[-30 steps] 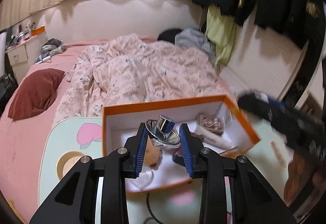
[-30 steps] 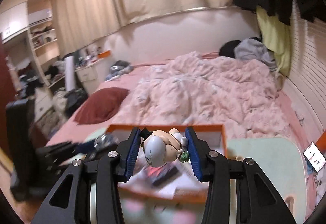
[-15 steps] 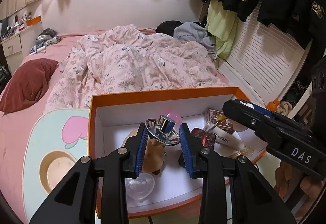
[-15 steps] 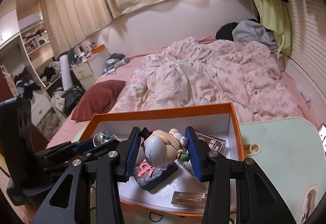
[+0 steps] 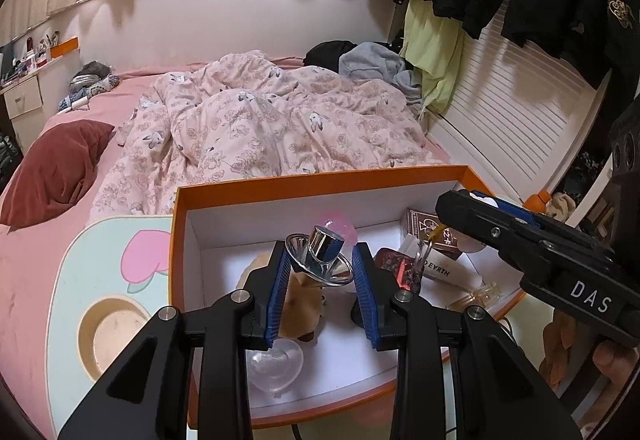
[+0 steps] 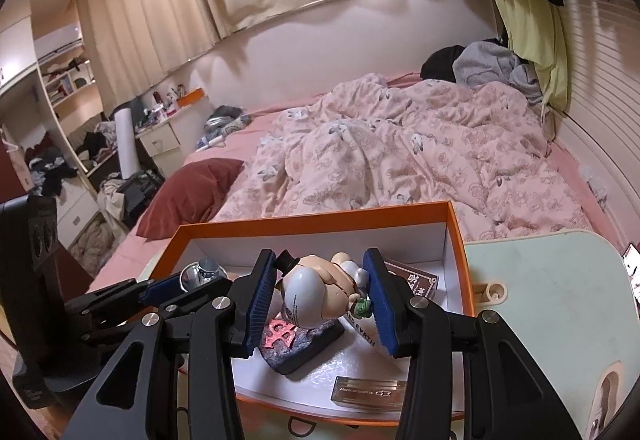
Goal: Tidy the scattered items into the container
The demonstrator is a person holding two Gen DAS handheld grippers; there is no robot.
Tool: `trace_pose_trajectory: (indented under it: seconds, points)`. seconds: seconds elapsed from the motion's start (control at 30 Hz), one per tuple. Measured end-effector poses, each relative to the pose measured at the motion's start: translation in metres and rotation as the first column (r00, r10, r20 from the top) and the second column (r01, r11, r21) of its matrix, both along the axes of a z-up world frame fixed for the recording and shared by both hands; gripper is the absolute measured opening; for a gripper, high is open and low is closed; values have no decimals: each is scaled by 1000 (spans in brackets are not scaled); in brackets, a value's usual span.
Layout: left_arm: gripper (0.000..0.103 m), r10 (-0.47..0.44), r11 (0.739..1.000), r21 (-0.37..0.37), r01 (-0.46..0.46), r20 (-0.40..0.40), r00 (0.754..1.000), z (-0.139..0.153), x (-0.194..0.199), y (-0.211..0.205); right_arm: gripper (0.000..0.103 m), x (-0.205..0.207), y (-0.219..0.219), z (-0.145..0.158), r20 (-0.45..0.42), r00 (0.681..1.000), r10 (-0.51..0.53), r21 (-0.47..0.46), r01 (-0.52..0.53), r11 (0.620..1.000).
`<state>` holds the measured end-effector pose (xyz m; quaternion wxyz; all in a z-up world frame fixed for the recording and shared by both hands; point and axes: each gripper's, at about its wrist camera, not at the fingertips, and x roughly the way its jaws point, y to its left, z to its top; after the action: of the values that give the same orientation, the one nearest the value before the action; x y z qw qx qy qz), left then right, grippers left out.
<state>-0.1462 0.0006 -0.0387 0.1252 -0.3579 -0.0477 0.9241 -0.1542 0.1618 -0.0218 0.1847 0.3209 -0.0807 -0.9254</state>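
Both grippers have come in over the orange box (image 5: 320, 176) on the pale bench (image 6: 560, 280) — release looks next. The left gripper (image 5: 320, 272) has its jaws pinched on a shiny chrome funnel-shaped piece (image 5: 322, 252); the right gripper (image 6: 320, 304) clamps a smooth, rounded plastic figurine (image 6: 316, 292) — both poised above the box's white floor.

You can read "DAS" in white letters on the black body of the right gripper (image 5: 460, 216), where it comes in from the right side of the left wrist view. On the white tube (image 5: 444, 272) lying in the orange box (image 5: 320, 178) you see the letters "EVRTH"; the start of the word is covered. The dark card box (image 6: 416, 282) carries large characters, which I cannot read. The clear flat case (image 6: 370, 392) has a line of print, too small to read.
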Motion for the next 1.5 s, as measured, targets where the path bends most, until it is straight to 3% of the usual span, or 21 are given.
trace_pose_trajectory:
  seconds: [0.47,0.67,0.77,0.9,0.93,1.3,1.43,1.5]
  points:
    - [34,-23,999,25,22,18,1000,-2,-2,4,44,4,0,3,-31,1000,-4,10,4,1000]
    - [40,-30,998,59,29,11,999,-1,0,1,46,6,3,5,-41,999,-9,1,9,1000]
    - [48,-39,996,81,40,-8,999,2,4,1,46,7,3,6,-46,999,-10,0,10,1000]
    - [76,-20,998,62,23,-49,999,7,10,2,46,8,2,7,-40,999,-7,-11,7,1000]
    - [78,-10,998,59,13,-64,998,8,12,1,46,9,2,8,-42,999,-7,-11,7,1000]
    - [79,103,991,100,-88,-158,982,25,37,-22,48,21,1,21,-79,997,-13,-26,11,1000]
    - [86,96,995,51,-86,-222,970,33,57,-19,49,30,1,27,-90,996,-22,-31,19,999]
    - [90,83,997,21,-81,-214,973,33,68,-14,51,35,1,28,-73,997,-15,-38,13,999]
